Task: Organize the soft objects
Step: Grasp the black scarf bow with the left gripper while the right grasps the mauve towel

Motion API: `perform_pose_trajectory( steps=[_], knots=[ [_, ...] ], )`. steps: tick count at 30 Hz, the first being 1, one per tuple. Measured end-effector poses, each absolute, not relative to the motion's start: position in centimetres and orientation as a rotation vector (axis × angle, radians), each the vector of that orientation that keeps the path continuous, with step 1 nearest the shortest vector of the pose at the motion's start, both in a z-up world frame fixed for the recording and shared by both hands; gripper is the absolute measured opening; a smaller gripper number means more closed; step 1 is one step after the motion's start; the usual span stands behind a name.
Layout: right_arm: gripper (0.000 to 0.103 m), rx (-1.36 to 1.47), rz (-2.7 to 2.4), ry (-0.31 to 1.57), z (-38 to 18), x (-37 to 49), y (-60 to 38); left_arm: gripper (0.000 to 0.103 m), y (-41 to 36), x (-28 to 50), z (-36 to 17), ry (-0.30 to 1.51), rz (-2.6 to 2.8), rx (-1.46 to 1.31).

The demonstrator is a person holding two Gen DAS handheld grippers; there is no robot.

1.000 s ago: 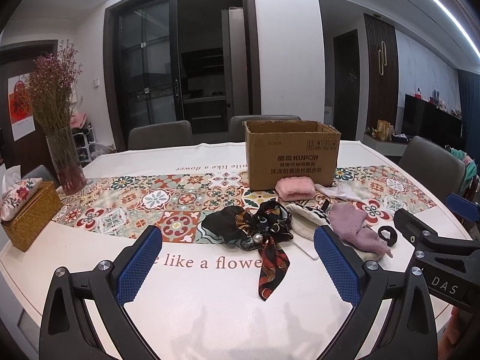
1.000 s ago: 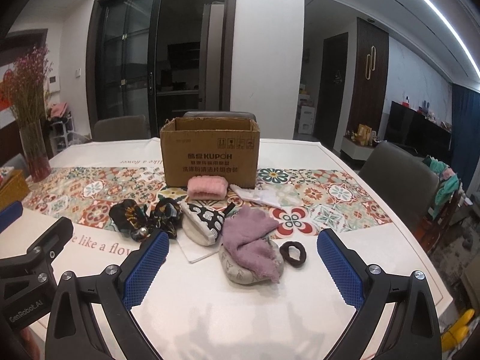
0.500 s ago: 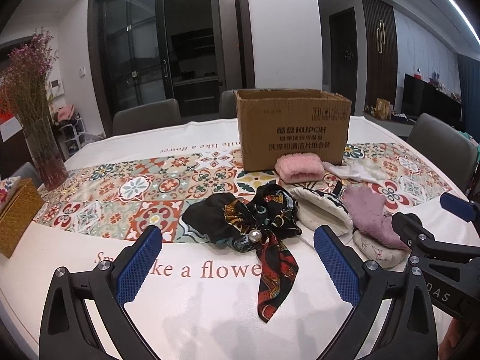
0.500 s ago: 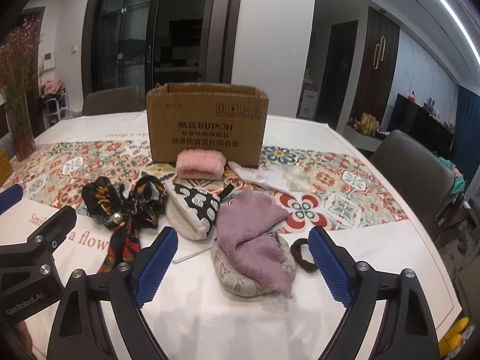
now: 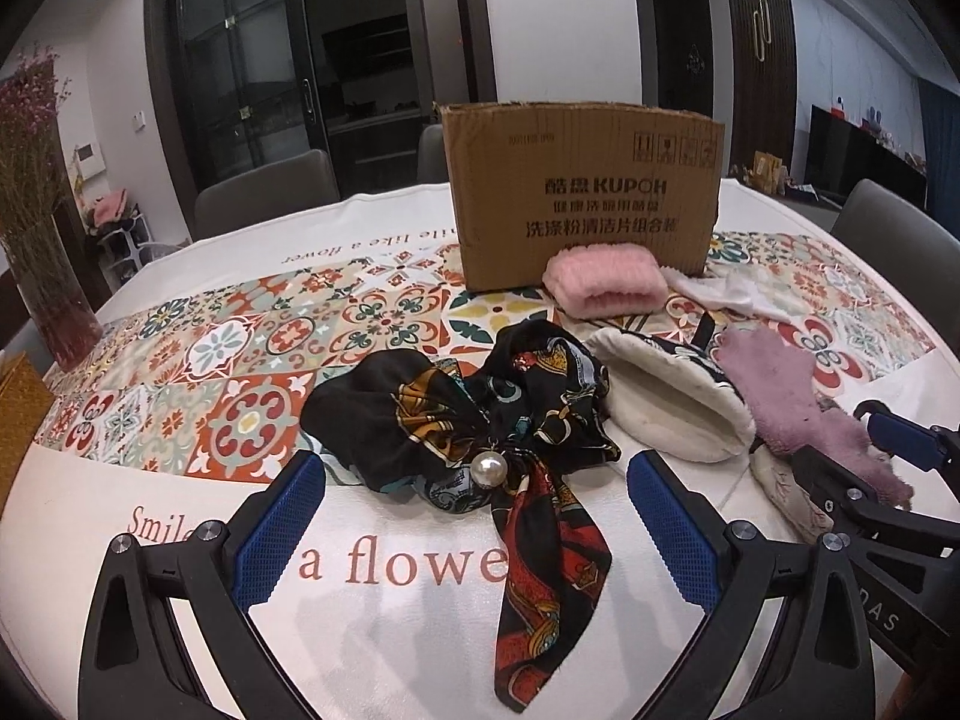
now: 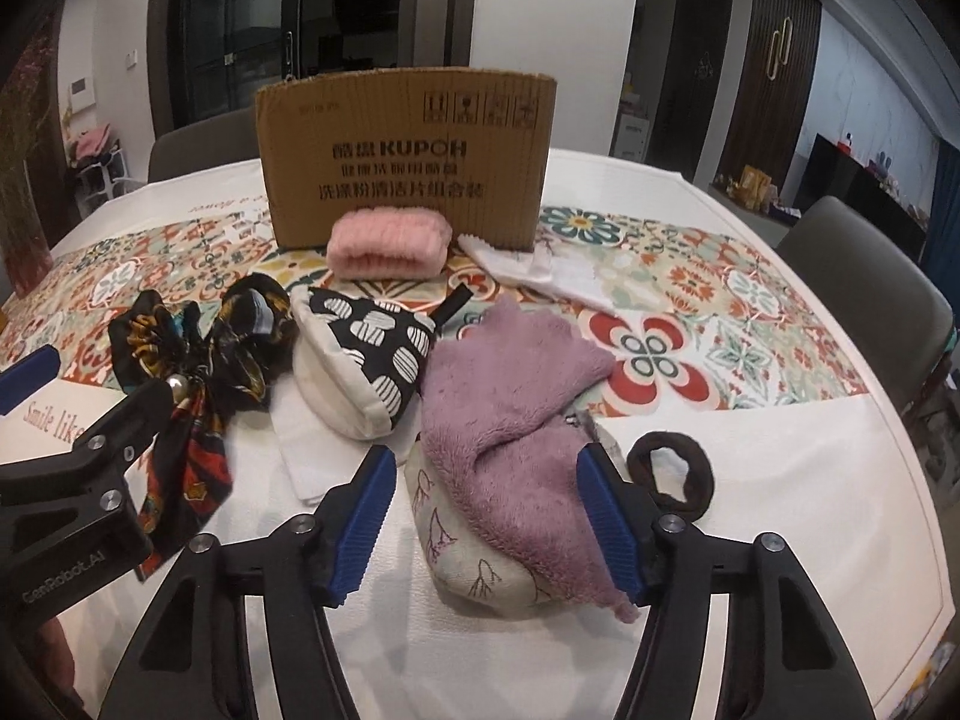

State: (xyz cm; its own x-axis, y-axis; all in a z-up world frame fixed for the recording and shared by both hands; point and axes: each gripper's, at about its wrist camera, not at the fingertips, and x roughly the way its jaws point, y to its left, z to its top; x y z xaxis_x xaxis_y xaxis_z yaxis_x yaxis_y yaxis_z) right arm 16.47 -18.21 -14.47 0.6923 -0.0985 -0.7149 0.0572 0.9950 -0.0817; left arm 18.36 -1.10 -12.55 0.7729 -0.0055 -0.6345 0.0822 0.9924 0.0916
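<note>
A black patterned silk bow with a pearl (image 5: 480, 420) lies on the table, its red tail toward me. My left gripper (image 5: 474, 534) is open, its blue pads on either side of the tail. A purple fluffy cloth (image 6: 516, 414) drapes over a cream embroidered pouch (image 6: 474, 564). My right gripper (image 6: 486, 516) is open, its pads straddling cloth and pouch. A black-and-white spotted mitt (image 6: 360, 360), a pink fuzzy roll (image 6: 390, 243), a white cloth (image 6: 540, 270) and a brown hair tie (image 6: 672, 474) lie nearby. A cardboard box (image 6: 408, 156) stands behind them.
A glass vase with dried flowers (image 5: 42, 276) and a woven box (image 5: 18, 414) stand at the left edge. Grey chairs (image 6: 870, 300) surround the table. The patterned runner (image 5: 240, 348) crosses the white tablecloth.
Both grippers have moved forward and lower toward the pile. The left now flanks the bow's tail; the right has narrowed and now straddles the purple cloth.
</note>
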Motion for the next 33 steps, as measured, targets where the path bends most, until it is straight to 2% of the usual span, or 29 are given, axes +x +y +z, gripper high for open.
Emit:
perform_pose_trajectory(
  steps=[6,15,17,20,26,33],
  knots=[
    [0.06,-0.027,-0.093,0.825,-15.2,17.3,-18.7,0.095,-1.8,20.4,-14.1,0.741,-0.067,0.132],
    [0.06,-0.032,-0.095,0.838,-15.6,18.0,-18.6,0.094,-2.6,22.5,-15.5,0.781,-0.082,0.157],
    [0.055,-0.019,-0.104,0.839,-15.6,18.1,-18.8,0.094,-2.6,23.0,-15.7,0.79,-0.081,0.161],
    [0.053,-0.011,-0.109,0.844,-15.7,18.3,-19.0,0.092,-2.7,23.5,-16.1,0.811,-0.088,0.145],
    [0.042,-0.021,-0.115,0.85,-15.8,18.6,-18.8,0.074,-2.8,24.3,-16.7,0.864,-0.097,0.134],
    [0.028,-0.037,-0.094,0.873,-15.6,19.1,-18.3,0.041,-2.4,24.4,-16.9,0.881,-0.111,0.111]
  ],
)
